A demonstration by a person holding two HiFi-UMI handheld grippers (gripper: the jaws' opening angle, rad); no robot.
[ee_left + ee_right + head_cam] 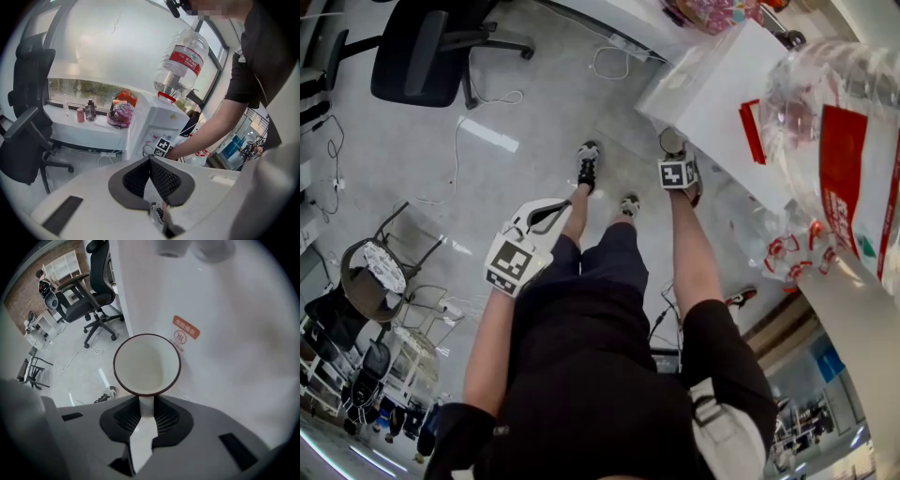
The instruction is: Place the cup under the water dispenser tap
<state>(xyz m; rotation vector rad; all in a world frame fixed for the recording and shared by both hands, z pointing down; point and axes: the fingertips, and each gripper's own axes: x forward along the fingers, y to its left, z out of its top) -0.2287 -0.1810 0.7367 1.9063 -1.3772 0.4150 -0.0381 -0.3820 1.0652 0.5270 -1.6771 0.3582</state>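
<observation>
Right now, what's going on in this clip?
A person works a pair of tongs in each hand. The right tongs grip a white cup with a dark red rim by its handle, holding it empty in the air close to the front of the water dispenser. The left tongs are closed on nothing, away from the dispenser.

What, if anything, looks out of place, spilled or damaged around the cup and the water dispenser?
Nothing stands out. The cup is whole and empty, its handle clamped in the right gripper beside the white front of the water dispenser. The bottle sits neck-down on top, and no spill shows.
</observation>
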